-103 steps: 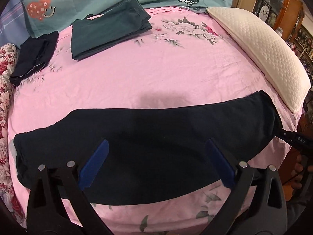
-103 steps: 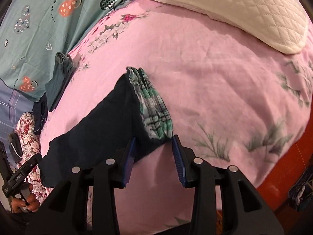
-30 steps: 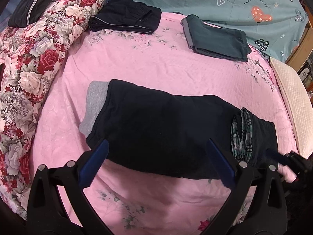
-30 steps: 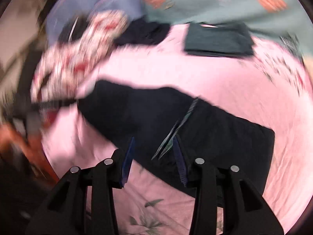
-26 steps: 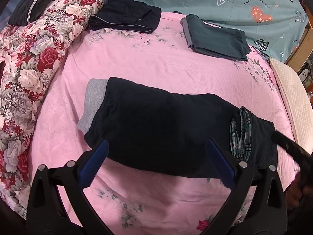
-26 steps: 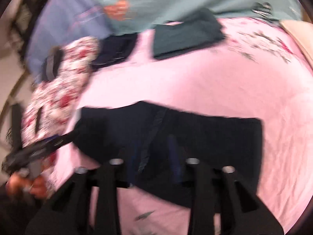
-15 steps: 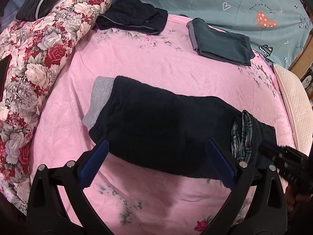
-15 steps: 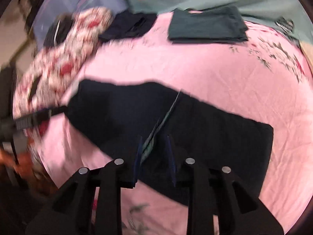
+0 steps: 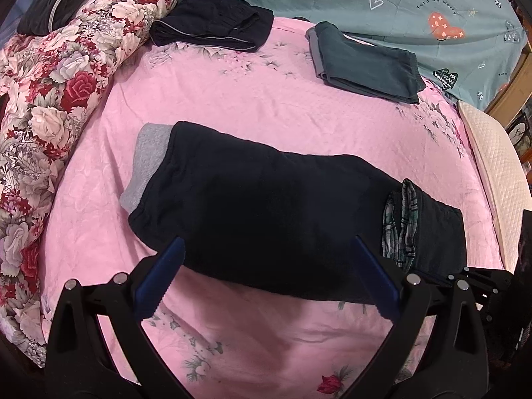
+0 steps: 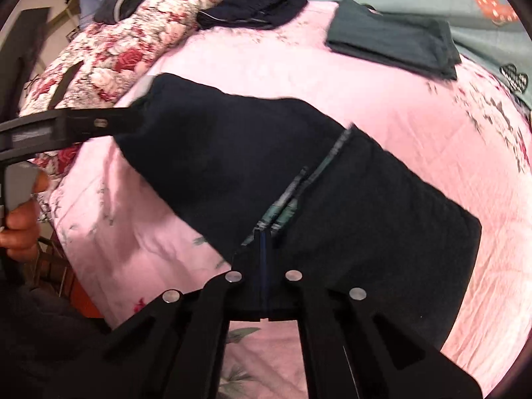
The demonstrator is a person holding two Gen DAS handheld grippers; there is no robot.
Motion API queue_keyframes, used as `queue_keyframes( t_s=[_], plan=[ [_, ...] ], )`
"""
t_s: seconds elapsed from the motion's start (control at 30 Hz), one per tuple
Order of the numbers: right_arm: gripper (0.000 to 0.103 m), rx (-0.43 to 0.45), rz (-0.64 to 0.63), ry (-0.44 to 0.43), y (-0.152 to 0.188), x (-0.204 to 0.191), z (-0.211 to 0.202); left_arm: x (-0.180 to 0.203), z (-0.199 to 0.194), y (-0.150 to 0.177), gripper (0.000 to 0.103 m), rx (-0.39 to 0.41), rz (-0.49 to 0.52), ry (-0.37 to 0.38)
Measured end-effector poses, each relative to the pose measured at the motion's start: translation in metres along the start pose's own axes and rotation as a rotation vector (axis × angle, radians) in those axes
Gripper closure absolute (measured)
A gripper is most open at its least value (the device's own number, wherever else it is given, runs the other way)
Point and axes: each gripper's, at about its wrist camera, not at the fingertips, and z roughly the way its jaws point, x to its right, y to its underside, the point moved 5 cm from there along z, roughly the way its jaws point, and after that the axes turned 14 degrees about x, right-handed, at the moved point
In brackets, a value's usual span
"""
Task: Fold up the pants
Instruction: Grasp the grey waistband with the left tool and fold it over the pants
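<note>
The pants (image 9: 266, 212) are matt, thick dark cloth with a grey ribbed cuff (image 9: 146, 163) and plaid lining (image 9: 400, 226); the sheet (image 9: 266, 99) is crinkled pink printed cloth; the pillow (image 9: 498, 173) is quilted cream fabric; the left gripper (image 9: 266, 276) is matt black plastic with metal rivets.

The pants (image 9: 266, 206) are dark navy with a grey cuff at the left end. They lie flat on the pink bed, folded over once, and a green plaid lining shows at the fold edge near the right end.
</note>
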Motion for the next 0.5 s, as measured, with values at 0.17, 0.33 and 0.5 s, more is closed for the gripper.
queue_keyframes(
  t_s=[0.17,0.33,0.5],
  plan=[
    [0.099,0.006,-0.015,0.04,-0.002,-0.001,0.0,0.004,0.0,-0.003,0.002,0.009,0.017,0.01],
    [0.072,-0.014,0.018,0.06,-0.001,0.008,0.005,0.002,-0.001,-0.002,0.002,0.006,0.017,0.007],
    [0.07,-0.064,0.066,0.065,0.009,0.017,0.027,0.0,-0.001,-0.002,0.002,0.003,0.013,0.008]
  ],
)
